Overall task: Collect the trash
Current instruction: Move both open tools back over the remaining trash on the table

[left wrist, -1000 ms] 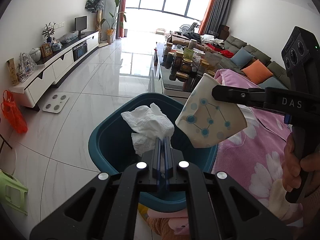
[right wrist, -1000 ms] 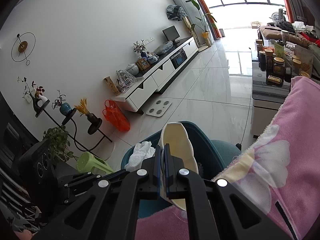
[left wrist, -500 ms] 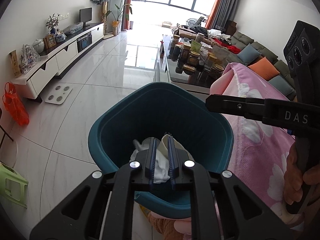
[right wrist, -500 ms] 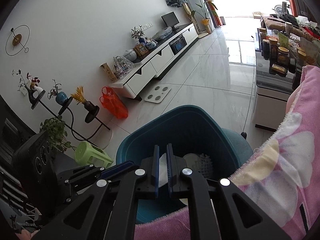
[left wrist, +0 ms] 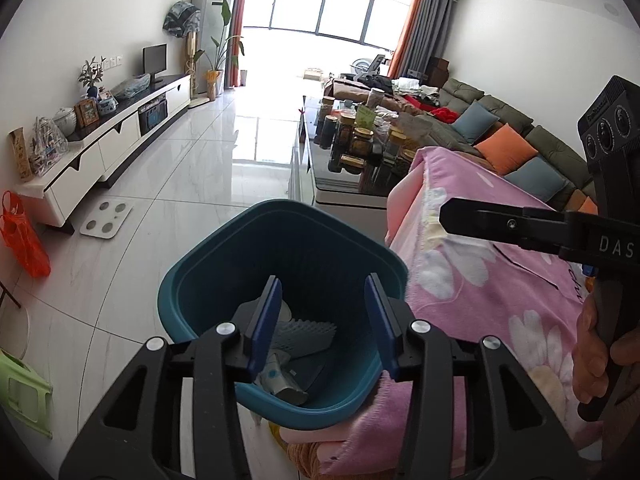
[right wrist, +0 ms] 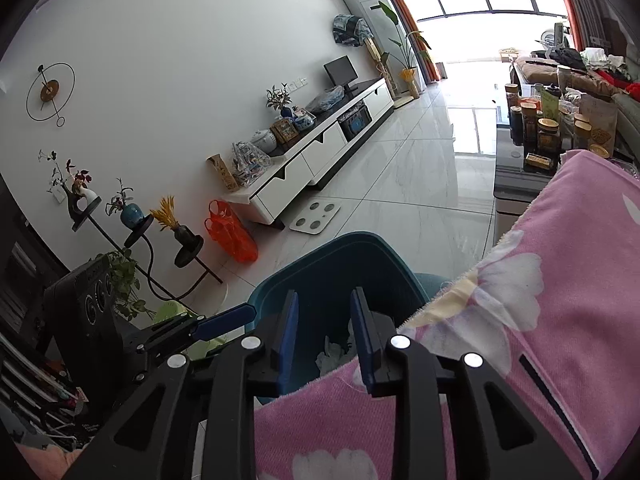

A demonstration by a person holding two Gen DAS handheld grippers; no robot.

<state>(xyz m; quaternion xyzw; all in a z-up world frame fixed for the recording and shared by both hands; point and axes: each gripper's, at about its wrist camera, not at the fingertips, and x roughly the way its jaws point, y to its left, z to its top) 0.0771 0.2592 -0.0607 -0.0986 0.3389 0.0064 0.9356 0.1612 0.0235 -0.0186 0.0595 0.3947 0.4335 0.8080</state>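
Teal plastic is the material of the bin [left wrist: 280,248], which stands on the floor directly below and ahead of both grippers, against the edge of the pink flowered blanket [left wrist: 492,292].

Left gripper [left wrist: 322,312]: jaws stand moderately apart, having just been opening, with nothing between the pads. The trash [left wrist: 296,332], white crumpled paper and a paper cup with a blue pattern, lies at the bottom of the bin, under this gripper's tips and clear of them.

Right gripper [right wrist: 324,330]: jaws stand narrowly apart, also having just been opening, with nothing between them. Its tips hover over the near rim of the bin, where the blanket edge laps it; a scrap of white paper is visible beyond the tips, inside the bin.

Assessment: the step in hand appears to be the release into the bin, and it looks complete for both pieces. To finish well, both grippers should lift straight up before turning away, so no finger catches the rim or drags the blanket edge. The right gripper, being closest to the blanket, carries the greater risk of snagging.
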